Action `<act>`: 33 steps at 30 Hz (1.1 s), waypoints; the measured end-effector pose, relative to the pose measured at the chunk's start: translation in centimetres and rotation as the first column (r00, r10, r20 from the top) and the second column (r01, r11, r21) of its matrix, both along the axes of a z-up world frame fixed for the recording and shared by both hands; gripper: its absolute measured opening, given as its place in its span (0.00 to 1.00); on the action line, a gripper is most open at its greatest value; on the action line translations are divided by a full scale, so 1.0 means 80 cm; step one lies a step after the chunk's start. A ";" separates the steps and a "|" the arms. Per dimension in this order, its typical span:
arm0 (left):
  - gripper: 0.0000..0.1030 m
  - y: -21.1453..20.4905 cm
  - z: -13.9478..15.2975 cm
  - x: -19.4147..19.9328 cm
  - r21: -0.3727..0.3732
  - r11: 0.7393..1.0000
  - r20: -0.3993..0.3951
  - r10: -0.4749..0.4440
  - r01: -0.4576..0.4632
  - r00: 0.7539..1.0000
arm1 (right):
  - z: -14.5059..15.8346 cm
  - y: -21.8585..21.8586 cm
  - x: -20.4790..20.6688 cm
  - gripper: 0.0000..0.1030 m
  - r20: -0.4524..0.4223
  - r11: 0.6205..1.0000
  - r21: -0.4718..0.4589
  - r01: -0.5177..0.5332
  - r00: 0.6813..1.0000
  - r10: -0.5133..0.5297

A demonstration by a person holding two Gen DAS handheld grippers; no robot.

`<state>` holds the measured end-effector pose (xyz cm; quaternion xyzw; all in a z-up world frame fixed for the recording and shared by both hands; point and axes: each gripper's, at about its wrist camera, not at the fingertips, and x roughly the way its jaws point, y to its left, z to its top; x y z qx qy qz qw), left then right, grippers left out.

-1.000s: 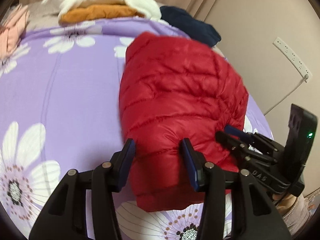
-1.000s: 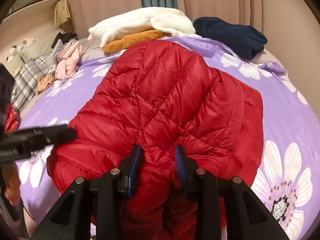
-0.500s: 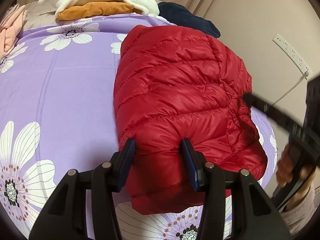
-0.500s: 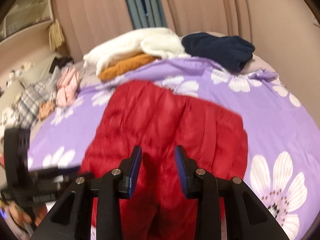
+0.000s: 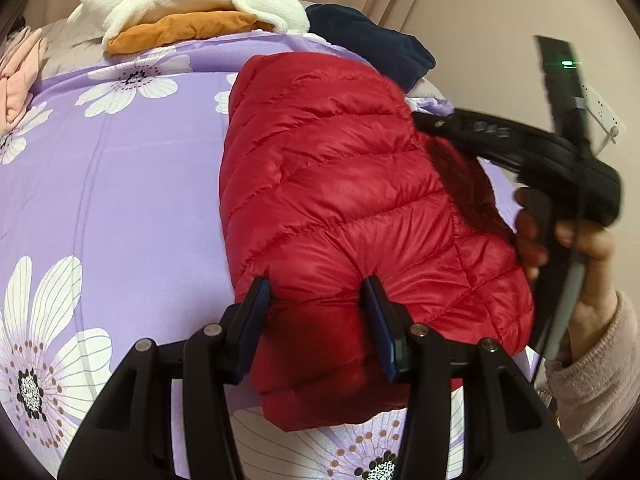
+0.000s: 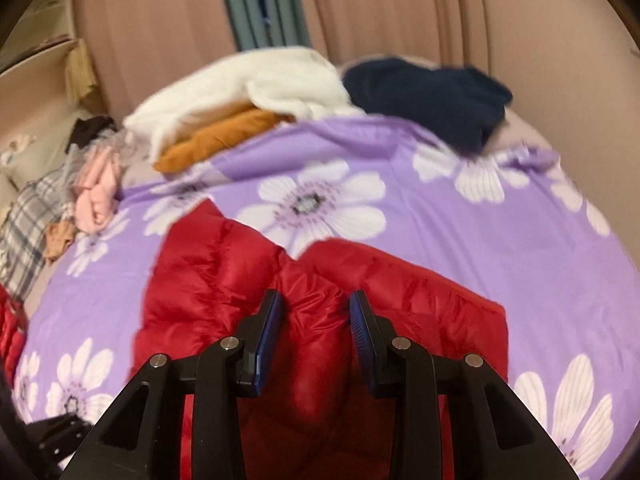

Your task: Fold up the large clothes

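Observation:
A red puffer jacket [image 5: 344, 200] lies folded on the purple flowered bedspread [image 5: 120, 184]. My left gripper [image 5: 316, 308] is open, its fingers straddling the jacket's near end. My right gripper [image 6: 316, 320] is open too, its blue pads on either side of a raised red ridge of the jacket [image 6: 312, 312], not pinching it. In the left wrist view the right gripper [image 5: 520, 148] is held by a hand above the jacket's right edge.
White and orange garments [image 5: 188, 8] are stacked at the bed's far end, next to a navy garment [image 5: 372, 44]. Pink clothes [image 6: 96, 188] and plaid fabric [image 6: 28, 224] lie at the left. A wall and power strip [image 5: 600, 108] are on the right.
My right gripper has pulled back and risen from the jacket's middle to its near right edge. The left gripper has stayed at the near end. The jacket lies flatter.

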<state>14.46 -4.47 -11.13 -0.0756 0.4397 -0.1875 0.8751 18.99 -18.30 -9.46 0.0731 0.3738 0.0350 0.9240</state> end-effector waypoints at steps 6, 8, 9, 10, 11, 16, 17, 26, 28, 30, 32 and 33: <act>0.48 -0.004 -0.001 0.003 -0.002 1.000 0.009 -0.015 0.015 1.000 | -0.027 -0.017 0.006 0.33 -0.045 0.999 0.039 0.020 0.999 -0.018; 0.48 -0.006 -0.001 0.004 0.005 1.000 0.012 -0.020 0.020 1.000 | -0.032 -0.023 0.004 0.33 -0.050 0.996 0.079 0.029 0.998 -0.025; 0.48 -0.006 -0.001 0.004 0.010 1.000 0.014 -0.024 0.023 1.000 | -0.034 -0.025 0.003 0.33 -0.050 0.995 0.090 0.031 0.998 -0.026; 0.48 -0.006 -0.002 0.005 0.013 1.000 0.015 -0.026 0.026 1.000 | -0.035 -0.026 0.002 0.33 -0.048 0.995 0.095 0.031 0.999 -0.027; 0.48 -0.006 -0.002 0.005 0.015 1.000 0.014 -0.027 0.027 1.000 | -0.034 -0.026 0.003 0.33 -0.047 0.995 0.095 0.030 0.999 -0.026; 0.48 -0.007 -0.003 0.007 0.017 0.999 0.012 -0.029 0.028 1.000 | -0.035 -0.027 0.002 0.33 -0.047 0.995 0.095 0.028 0.999 -0.023; 0.48 -0.007 -0.003 0.008 0.018 0.999 0.012 -0.030 0.029 0.999 | -0.035 -0.026 0.003 0.33 -0.048 0.995 0.096 0.028 0.999 -0.023; 0.50 -0.009 -0.004 0.005 0.027 0.999 0.006 -0.030 0.030 1.000 | -0.033 -0.035 0.006 0.33 -0.041 0.988 0.149 0.028 0.999 -0.022; 0.50 -0.009 -0.004 0.004 0.033 0.999 0.005 -0.032 0.032 0.999 | -0.027 -0.039 0.000 0.33 -0.034 0.985 0.169 0.034 0.999 -0.029; 0.51 -0.010 -0.003 0.004 0.038 0.999 0.005 -0.033 0.033 0.999 | -0.021 -0.042 -0.008 0.34 -0.025 0.983 0.181 0.038 0.999 -0.035; 0.51 -0.010 -0.003 0.003 0.043 0.999 0.004 -0.032 0.032 0.999 | -0.014 -0.044 -0.017 0.34 -0.015 0.982 0.184 0.040 0.999 -0.038; 0.52 -0.010 -0.003 0.004 0.046 0.998 0.004 -0.031 0.031 1.000 | -0.010 -0.045 -0.022 0.34 -0.008 0.982 0.182 0.040 0.999 -0.039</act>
